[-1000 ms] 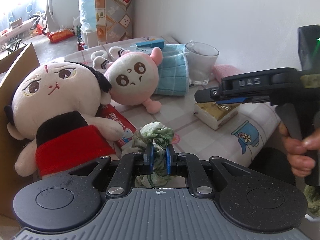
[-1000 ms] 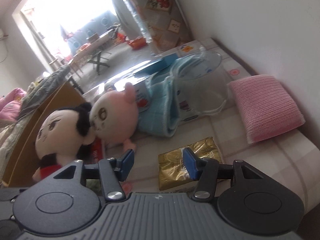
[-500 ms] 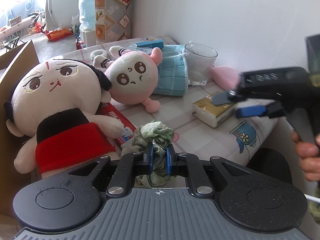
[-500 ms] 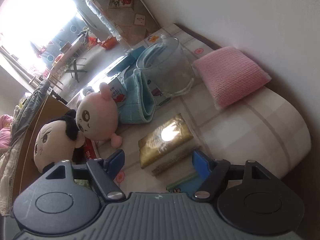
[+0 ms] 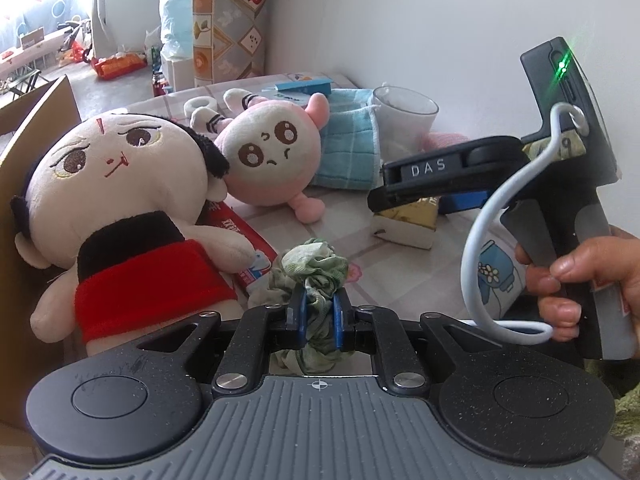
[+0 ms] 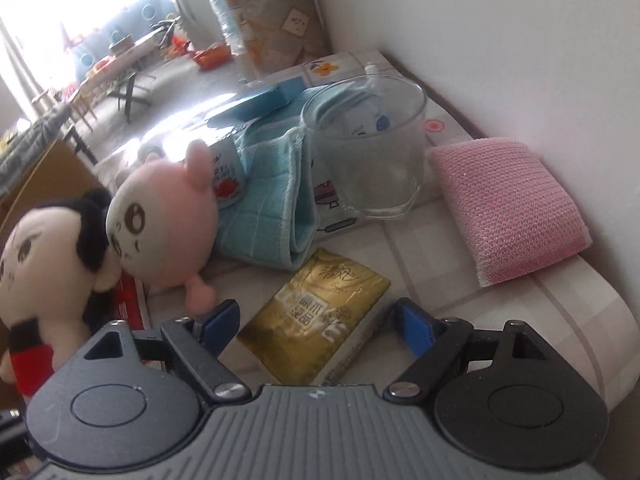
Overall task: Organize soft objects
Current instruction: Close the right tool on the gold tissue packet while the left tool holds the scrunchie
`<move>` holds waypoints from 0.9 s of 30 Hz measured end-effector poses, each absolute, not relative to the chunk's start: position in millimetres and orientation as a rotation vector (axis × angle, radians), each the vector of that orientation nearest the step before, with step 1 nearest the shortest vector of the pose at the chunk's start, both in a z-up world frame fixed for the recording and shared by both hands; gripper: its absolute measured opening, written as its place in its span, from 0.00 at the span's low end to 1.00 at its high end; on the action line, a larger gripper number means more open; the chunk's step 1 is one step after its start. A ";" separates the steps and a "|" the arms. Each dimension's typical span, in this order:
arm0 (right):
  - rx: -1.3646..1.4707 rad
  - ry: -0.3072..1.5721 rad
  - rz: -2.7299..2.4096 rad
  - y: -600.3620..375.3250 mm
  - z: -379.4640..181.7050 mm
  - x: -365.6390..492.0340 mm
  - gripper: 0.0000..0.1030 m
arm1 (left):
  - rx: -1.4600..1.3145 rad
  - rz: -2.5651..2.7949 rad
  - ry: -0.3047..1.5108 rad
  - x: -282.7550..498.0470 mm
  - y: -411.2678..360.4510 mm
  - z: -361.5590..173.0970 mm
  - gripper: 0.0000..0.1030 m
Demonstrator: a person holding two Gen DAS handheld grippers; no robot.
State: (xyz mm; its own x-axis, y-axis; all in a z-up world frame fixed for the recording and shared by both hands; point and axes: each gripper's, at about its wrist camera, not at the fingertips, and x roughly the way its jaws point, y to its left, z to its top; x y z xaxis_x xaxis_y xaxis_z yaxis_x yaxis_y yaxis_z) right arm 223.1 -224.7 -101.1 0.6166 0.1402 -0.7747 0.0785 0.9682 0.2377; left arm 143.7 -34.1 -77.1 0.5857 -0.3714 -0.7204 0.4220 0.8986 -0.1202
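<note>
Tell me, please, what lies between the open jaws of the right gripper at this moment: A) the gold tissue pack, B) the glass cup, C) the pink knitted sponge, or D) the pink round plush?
A: in the right wrist view the gold tissue pack lies on the table between the spread blue pads of the right gripper, whose jaws have just been opening and do not touch it.

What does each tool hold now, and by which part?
Left tool: green scrunchie, pinched across its near side. Right tool: nothing; it has just been opening around the gold pack.
</note>
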 end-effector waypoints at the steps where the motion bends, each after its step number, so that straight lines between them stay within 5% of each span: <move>1: 0.253 0.906 0.042 -225.1 -101.6 222.1 0.84 | 0.066 -0.464 0.825 143.7 -34.0 -77.7 0.11; 17: 0.324 0.880 0.202 -255.3 -97.2 223.5 0.44 | 0.108 -0.461 0.816 139.0 -40.9 -76.2 0.11; 27: 0.358 0.798 0.266 -268.8 -82.0 191.0 0.37 | 0.105 -0.454 0.790 132.1 -39.4 -64.3 0.11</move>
State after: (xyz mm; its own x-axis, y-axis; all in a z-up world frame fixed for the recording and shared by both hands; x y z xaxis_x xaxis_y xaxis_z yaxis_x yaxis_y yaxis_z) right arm 191.0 -268.8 -82.0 0.6701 0.3640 -0.6469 -0.0976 0.9072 0.4093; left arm 132.1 -39.4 -64.3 0.6132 -0.3544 -0.7060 0.4319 0.8987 -0.0760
